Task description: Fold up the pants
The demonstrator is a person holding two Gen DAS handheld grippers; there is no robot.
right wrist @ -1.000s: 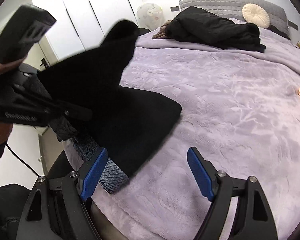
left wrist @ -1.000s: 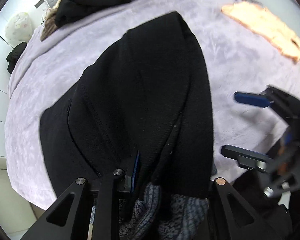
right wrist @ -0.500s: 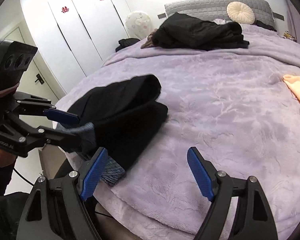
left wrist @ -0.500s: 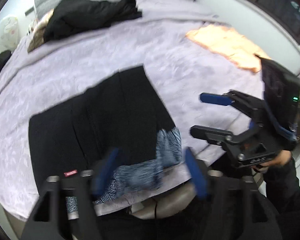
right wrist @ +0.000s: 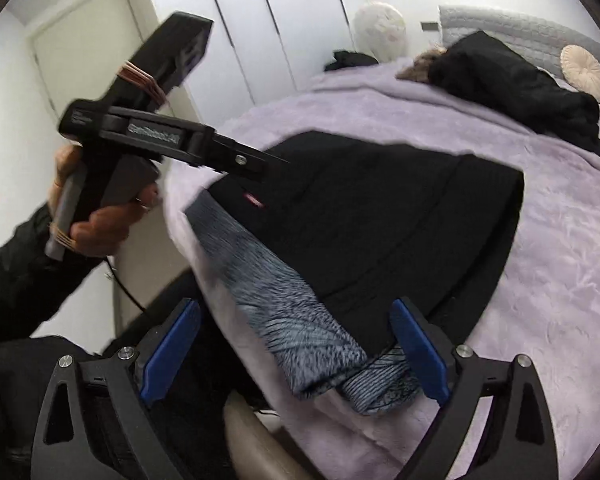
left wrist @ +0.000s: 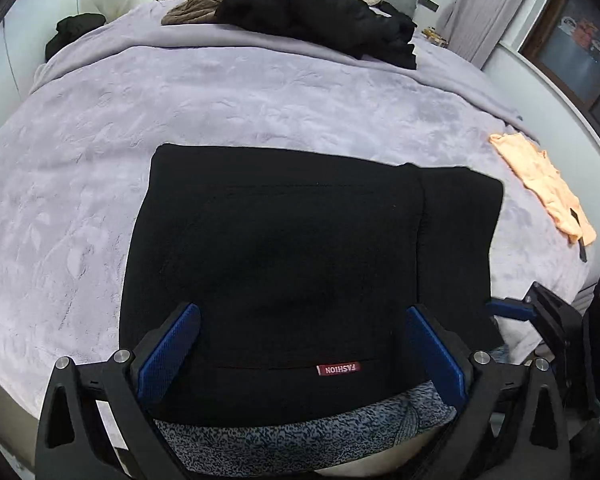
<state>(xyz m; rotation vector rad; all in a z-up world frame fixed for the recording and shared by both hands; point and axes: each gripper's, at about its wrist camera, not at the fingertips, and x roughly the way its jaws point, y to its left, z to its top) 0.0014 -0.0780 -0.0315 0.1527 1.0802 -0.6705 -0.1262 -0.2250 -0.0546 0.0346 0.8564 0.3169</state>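
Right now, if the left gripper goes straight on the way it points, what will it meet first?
Most likely the folded black pants on the bed; they fill the view between its opening jaws, though depth is unclear.

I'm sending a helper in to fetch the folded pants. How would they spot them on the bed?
On the lilac blanket, look at the near edge. The folded pants lie flat there as a black rectangle, unlike the rumpled black pile by the headboard, with a small red label and grey speckled lining showing.

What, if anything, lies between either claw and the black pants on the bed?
Nothing visible does. The left claw hangs directly over the folded black pants, its jaws opening with only the pants' near edge showing between them. The right claw, also opening, frames the grey lining at the pants' near end.
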